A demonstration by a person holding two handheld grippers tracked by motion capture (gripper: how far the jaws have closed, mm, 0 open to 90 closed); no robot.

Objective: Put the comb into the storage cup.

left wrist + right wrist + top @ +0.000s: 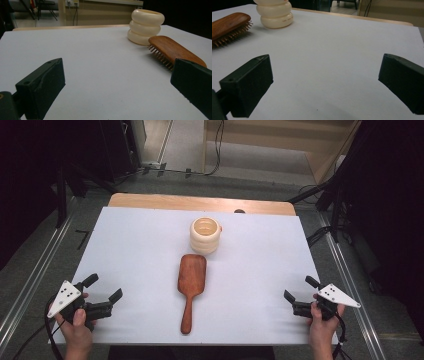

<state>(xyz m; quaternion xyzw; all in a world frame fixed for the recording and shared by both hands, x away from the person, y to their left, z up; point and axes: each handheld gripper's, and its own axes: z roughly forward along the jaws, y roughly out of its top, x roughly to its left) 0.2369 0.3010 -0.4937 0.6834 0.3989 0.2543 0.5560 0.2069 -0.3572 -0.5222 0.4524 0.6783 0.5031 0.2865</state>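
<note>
The wooden hairbrush (190,289) lies bristles-down at the table's (140,250) centre, handle toward the person, its head just short of the cream ringed cup (204,234). It looks rigid and light; grip the narrow handle. The left gripper (102,293) and right gripper (296,294) rest at opposite edges, jaws wide apart, holding nothing.

White table (140,250), wooden hairbrush (191,282), cream ringed cup (205,234)
</note>
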